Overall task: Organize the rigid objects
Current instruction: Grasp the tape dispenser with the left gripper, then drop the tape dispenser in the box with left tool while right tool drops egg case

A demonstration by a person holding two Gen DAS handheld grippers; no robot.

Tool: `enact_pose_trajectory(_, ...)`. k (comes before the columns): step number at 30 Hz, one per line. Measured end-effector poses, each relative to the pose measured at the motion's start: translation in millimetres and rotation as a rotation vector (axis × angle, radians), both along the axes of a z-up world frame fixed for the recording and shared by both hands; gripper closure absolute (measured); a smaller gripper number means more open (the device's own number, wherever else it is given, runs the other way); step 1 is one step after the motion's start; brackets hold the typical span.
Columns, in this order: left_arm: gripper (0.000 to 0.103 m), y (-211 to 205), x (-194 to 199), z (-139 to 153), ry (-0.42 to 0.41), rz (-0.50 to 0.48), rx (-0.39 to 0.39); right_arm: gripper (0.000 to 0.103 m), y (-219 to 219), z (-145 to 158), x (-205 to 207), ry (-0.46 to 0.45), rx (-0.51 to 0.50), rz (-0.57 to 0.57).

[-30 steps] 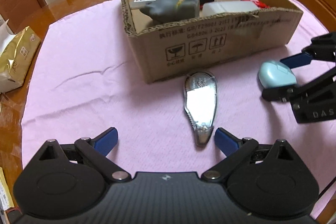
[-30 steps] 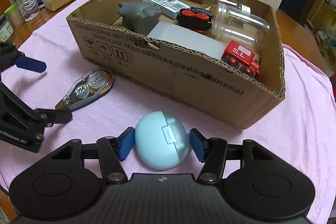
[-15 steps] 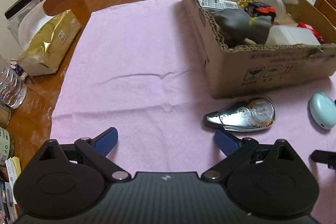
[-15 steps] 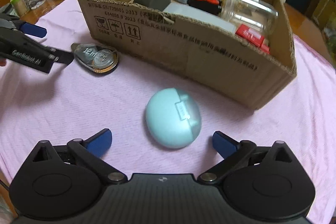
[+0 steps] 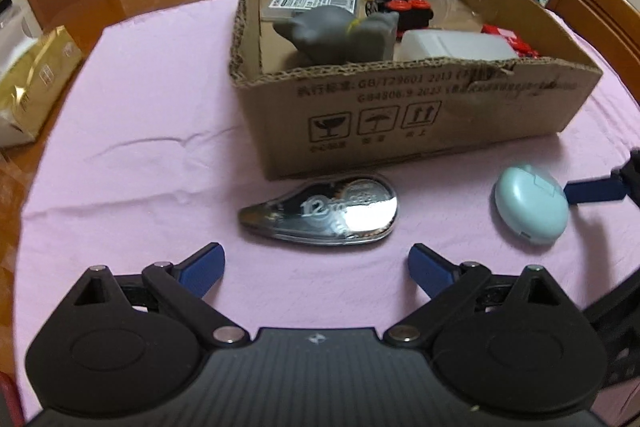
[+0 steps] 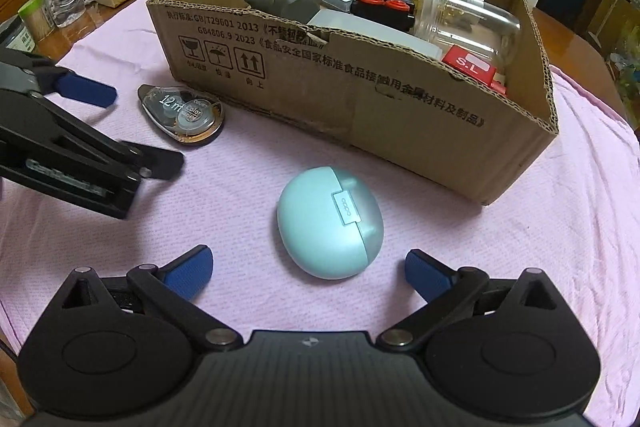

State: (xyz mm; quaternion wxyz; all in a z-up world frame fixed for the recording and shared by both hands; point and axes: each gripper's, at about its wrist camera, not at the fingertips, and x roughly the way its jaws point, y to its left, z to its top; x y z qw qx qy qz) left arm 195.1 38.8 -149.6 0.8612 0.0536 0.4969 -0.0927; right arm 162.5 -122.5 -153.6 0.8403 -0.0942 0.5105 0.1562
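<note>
Earbud case [image 6: 330,223], pale teal, egg-shaped: flat on pink cloth [image 6: 560,227], just ahead of right tongs [image 6: 308,269], between the spread tips, untouched. Jaws wide apart, empty.

Tape dispenser [image 5: 320,213], teardrop, glossy: on cloth just ahead of left tongs [image 5: 316,263], clear of both tips. Jaws wide apart, empty.

Cardboard box [image 6: 360,99]: beyond both items, already crowded with grey figure [image 5: 340,35], white container [image 5: 452,45], clear jars [image 6: 468,15], toy vehicles.

Risks, judged:
- Smooth rounded case likely to squirt from pads if pinched off-centre.
- Low, flat dispenser likely to skid on cloth or drag a fold with it.
- Little free floor in box; dropped item may land on jars and roll.
- Tongs close side by side; collision possible.

Obscured:
- Box floor near front wall hidden.
- Red toy partly cut off by wall.
- Jar contents unclear.
- Right tongs in left view cropped at frame edge.
- Dispenser lettering lost to glare.
</note>
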Motion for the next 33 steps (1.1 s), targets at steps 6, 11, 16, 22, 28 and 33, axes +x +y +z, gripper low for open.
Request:
enact_pose_trajectory(6,0.004,-5,9,0,-0.013,0.04,0.0,0.0,-1,-1,-1,-0.011,0.005,0.011)
enact_pose_trajectory(11,0.007,-5,14,-1,-0.022,0.053,-0.005,0.0,-1,-1,0,-0.013,0.008,0.03)
enact_pose_trajectory(16,0.012,-3,16,1,-0.032,0.054,-0.009,0.0,-1,-2,6,-0.017,0.011,0.066)
enact_pose_trajectory(22,0.012,-3,18,0,-0.032,0.055,-0.008,0.0,2,-3,14,-0.023,0.014,0.1)
enact_pose_trajectory(28,0.012,-3,18,0,-0.032,0.054,-0.008,0.002,0,-4,13,-0.043,0.023,0.128)
enact_pose_trajectory(33,0.014,-3,19,0,-0.029,0.054,-0.007,0.019,0,1,15,-0.059,0.026,0.157)
